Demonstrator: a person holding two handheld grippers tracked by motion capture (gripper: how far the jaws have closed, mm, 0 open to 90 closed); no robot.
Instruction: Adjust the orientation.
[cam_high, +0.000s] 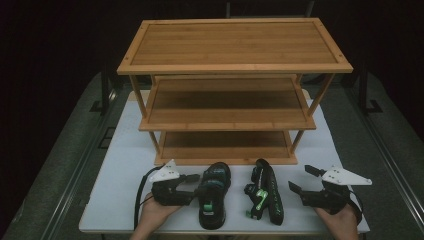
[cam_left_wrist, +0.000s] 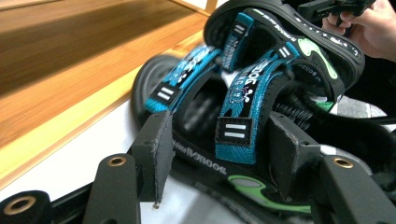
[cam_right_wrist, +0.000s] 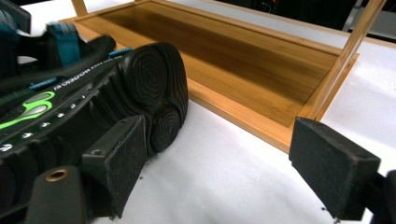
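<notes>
Nearest the high camera are the person's two hands at the front edge of the counter (cam_high: 125, 165), each holding a gripper.

The largest thing is the three-tier bamboo shelf rack (cam_high: 235, 67), standing on the white counter behind the shoes, all three boards bare. In the right gripper view its bottom tray (cam_right_wrist: 243, 60) runs across the background, with one slanted leg (cam_right_wrist: 348, 51) rising at the right.

Two black sandals lie just in front of the rack's bottom tier, side by side. The left sandal (cam_high: 214, 192) sits upright on its sole, its teal straps up. The right sandal (cam_high: 264, 195) is tipped onto its side, its green markings showing and its ridged sole (cam_right_wrist: 154, 93) turned towards the right gripper.

The left gripper (cam_high: 192, 188) lies at the left sandal's side. In the left gripper view its jaws stand either side of a teal strap (cam_left_wrist: 243, 116) with a gap at each pad, so they are released, not pressing on it.

The right gripper (cam_high: 303, 179) sits just right of the tipped sandal, its jaws spread wide and holding nothing; one pad is near the sole's edge, the other over bare counter.
</notes>
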